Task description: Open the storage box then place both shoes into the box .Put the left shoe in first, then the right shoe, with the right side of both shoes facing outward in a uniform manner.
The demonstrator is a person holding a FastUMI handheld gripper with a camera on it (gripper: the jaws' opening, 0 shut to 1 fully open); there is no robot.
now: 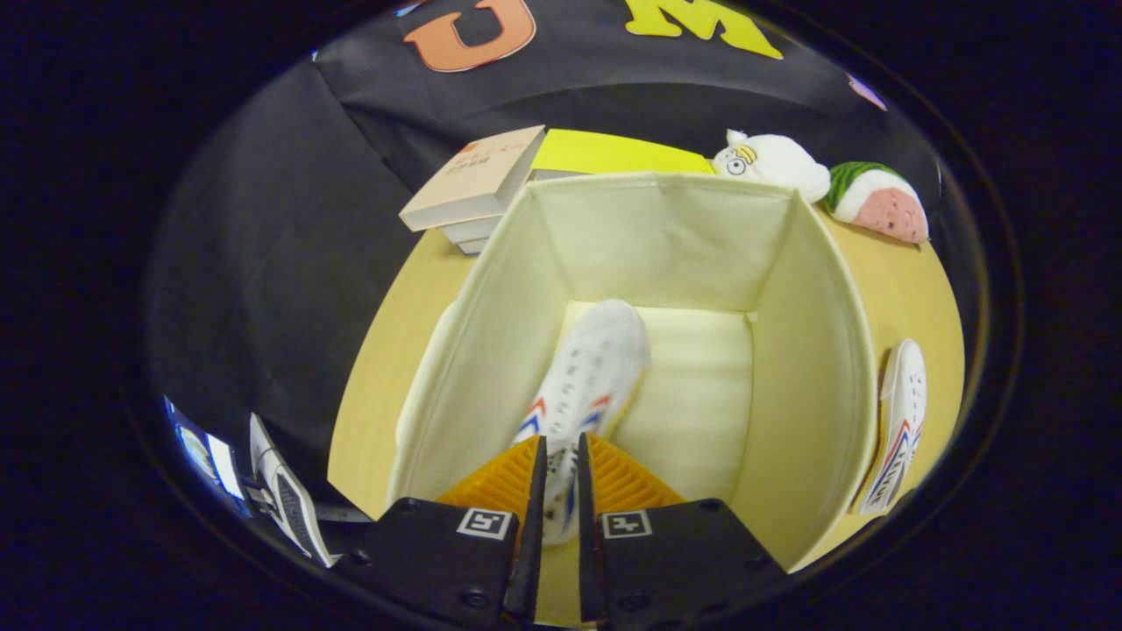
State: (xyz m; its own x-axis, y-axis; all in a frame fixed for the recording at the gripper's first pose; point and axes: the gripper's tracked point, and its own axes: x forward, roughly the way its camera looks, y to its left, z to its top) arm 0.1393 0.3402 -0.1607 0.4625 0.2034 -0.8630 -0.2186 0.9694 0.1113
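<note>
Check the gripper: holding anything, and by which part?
Yes. The gripper is shut on the white shoe, pinched at its heel end between both fingers, toe pointing down into the open box. The other shoe lies outside on the table.

A staged recording booth is passing for a home corner here: black cloth (263,263) is hanging behind a small wooden table (386,368), where stacked books (473,180), plush toys (776,162) and a fabric storage box (815,350) are sitting.
</note>
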